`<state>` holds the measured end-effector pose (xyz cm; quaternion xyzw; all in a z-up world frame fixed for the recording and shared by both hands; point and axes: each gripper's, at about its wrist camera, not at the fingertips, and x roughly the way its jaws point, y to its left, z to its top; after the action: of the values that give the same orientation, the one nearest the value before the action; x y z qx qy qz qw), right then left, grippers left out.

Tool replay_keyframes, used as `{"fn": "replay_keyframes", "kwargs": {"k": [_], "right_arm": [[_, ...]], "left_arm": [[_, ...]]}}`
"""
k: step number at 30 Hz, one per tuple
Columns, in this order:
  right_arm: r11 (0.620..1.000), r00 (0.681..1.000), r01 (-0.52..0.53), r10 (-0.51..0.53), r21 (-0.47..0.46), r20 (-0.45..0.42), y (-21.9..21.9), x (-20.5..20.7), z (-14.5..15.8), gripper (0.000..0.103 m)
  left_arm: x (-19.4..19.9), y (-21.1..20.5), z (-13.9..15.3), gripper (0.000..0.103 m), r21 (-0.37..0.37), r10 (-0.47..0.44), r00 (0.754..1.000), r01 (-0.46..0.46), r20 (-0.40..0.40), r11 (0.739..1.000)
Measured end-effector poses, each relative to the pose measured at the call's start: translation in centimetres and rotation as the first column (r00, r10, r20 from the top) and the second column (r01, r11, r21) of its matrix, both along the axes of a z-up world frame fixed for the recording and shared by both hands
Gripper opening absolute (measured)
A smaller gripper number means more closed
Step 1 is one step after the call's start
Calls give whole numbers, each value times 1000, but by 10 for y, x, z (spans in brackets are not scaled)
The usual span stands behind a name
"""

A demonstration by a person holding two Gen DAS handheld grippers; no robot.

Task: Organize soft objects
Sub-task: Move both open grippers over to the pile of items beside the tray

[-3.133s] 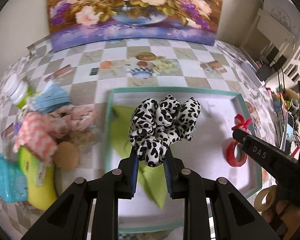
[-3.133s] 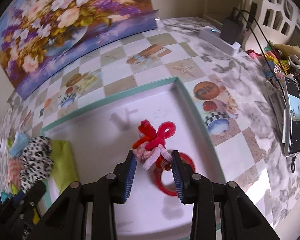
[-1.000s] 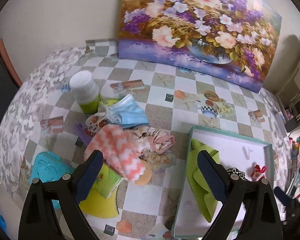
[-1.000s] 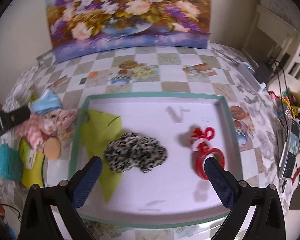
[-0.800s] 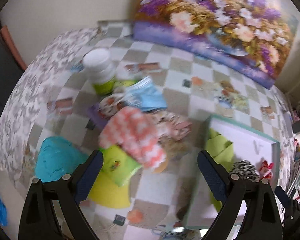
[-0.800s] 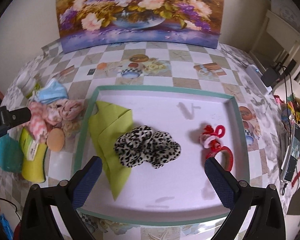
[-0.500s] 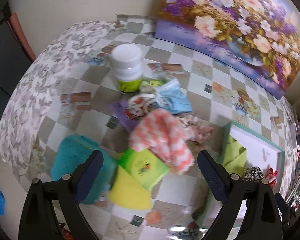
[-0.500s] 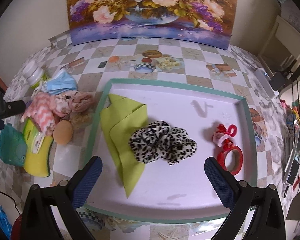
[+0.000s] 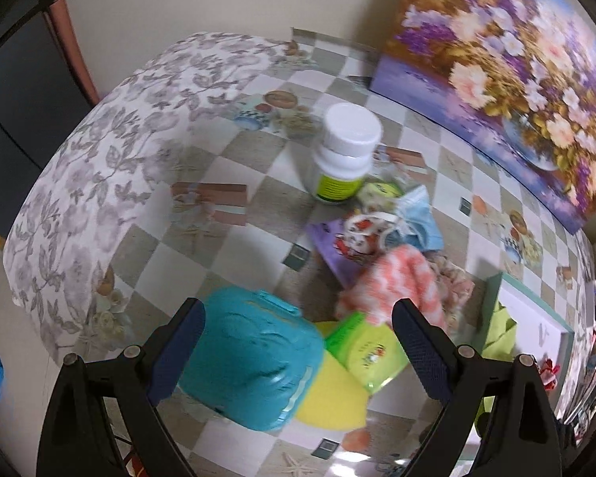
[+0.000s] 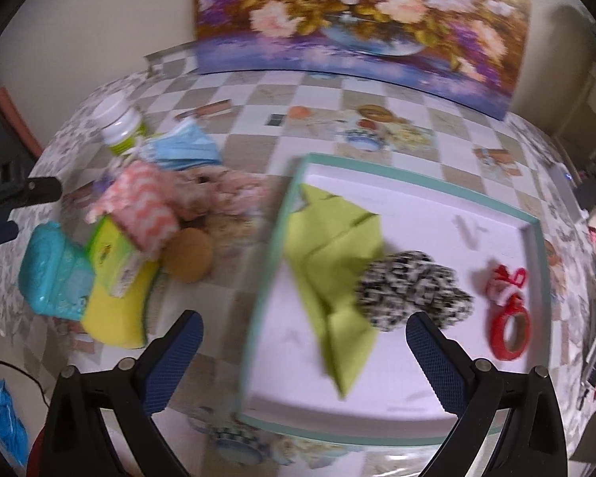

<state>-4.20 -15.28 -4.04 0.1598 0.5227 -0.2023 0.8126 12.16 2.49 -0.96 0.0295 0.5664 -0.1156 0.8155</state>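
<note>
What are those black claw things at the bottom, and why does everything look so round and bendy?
Those are grabbing tools a person holds, one in each hand. Each carries a wide-eyed camera, which bends the picture. One picture looks along the left gripper, the other along the right gripper. Both have their jaws wide open, holding nothing. In the tray lie a green cloth, a spotted scrunchie and red tape. Beside it waits a pile: a pink zigzag cloth, a blue mask and a teal pack.
</note>
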Motion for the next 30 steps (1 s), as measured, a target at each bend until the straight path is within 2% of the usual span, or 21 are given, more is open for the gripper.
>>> {"fn": "replay_keyframes", "kwargs": {"k": [9,19,30], "right_arm": [[995,995,-96,96,19,23,33,33,-7,103],[975,975,-213,209,59,72,62,62,-10,103],[953,939,-300,288,36,190,71,76,12,100]], "left_arm": [[13,16,-5,95,-20,35,999,-35,-12,999],[21,23,-14,95,2,35,999,-35,-32,999],[35,47,-25,95,22,105,993,-104,-54,994]]}}
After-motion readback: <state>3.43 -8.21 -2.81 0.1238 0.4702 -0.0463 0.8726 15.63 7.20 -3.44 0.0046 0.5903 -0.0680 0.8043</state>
